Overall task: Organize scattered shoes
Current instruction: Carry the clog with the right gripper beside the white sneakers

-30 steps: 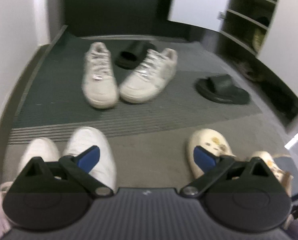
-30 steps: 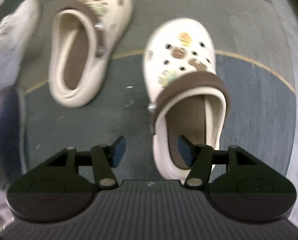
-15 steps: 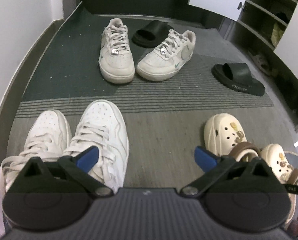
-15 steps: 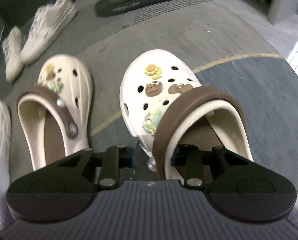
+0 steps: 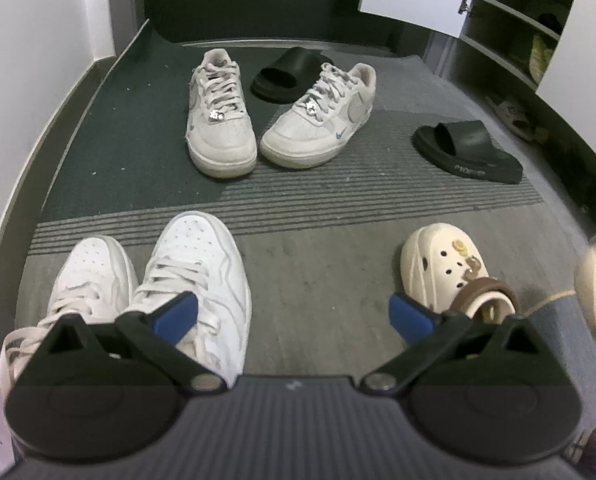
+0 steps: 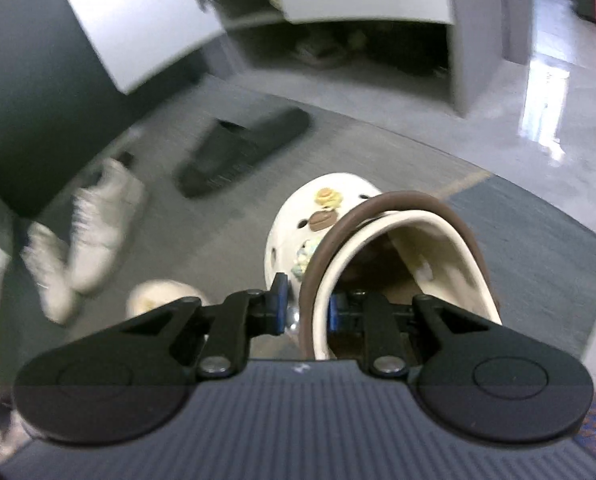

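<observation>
Right wrist | right tongs (image 6: 303,307) clamping cream clog (image 6: 382,236) rim | toe pointing away | left tongs (image 5: 294,314) spread, empty

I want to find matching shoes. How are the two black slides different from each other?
The far black slide sits between the grey sneakers, half hidden by one; the near black slide lies alone, fully visible. The far one points its opening toward us; the near one lies sideways. Both are black, open-toed.

A cream clog (image 6: 338,220) with a brown strap and charms hangs tilted, toe away, off the floor. Its mate (image 5: 446,268) lies flat. Two white sneaker pairs (image 5: 222,120) (image 5: 194,276) and two black slides (image 5: 466,152) (image 5: 286,74), apparently upright, sit scattered.
</observation>
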Demonstrator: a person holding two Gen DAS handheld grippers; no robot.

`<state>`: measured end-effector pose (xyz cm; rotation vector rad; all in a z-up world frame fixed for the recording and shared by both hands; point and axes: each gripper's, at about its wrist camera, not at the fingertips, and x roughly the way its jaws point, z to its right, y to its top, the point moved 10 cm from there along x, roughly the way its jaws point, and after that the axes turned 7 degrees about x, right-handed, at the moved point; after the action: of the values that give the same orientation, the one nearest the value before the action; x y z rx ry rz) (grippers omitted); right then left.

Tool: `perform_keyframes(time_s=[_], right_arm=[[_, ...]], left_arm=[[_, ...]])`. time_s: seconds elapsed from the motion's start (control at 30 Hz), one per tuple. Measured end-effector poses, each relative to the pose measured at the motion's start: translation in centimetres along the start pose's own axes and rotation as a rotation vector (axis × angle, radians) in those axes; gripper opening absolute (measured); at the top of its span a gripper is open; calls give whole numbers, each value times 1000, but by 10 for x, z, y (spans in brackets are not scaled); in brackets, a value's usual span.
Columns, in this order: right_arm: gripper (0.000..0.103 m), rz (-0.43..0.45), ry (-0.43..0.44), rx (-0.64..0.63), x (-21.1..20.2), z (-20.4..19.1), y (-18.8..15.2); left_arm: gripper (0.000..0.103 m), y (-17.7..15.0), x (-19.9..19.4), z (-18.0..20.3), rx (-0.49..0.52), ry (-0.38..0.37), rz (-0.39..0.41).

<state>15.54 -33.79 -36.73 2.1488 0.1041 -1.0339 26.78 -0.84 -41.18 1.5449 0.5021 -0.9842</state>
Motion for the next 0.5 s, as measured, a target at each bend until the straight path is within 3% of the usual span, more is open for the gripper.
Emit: perform_keyframes(time_s=[0.3, 0.5], right_arm=[[23, -37, 322, -129, -19, -130, -27], [23, -147, 431, -191, -1, -184, -75]], left_arm=[[102, 6, -7, -28, -116, 77, 32], [102, 6, -12, -59, -208, 203, 62]])
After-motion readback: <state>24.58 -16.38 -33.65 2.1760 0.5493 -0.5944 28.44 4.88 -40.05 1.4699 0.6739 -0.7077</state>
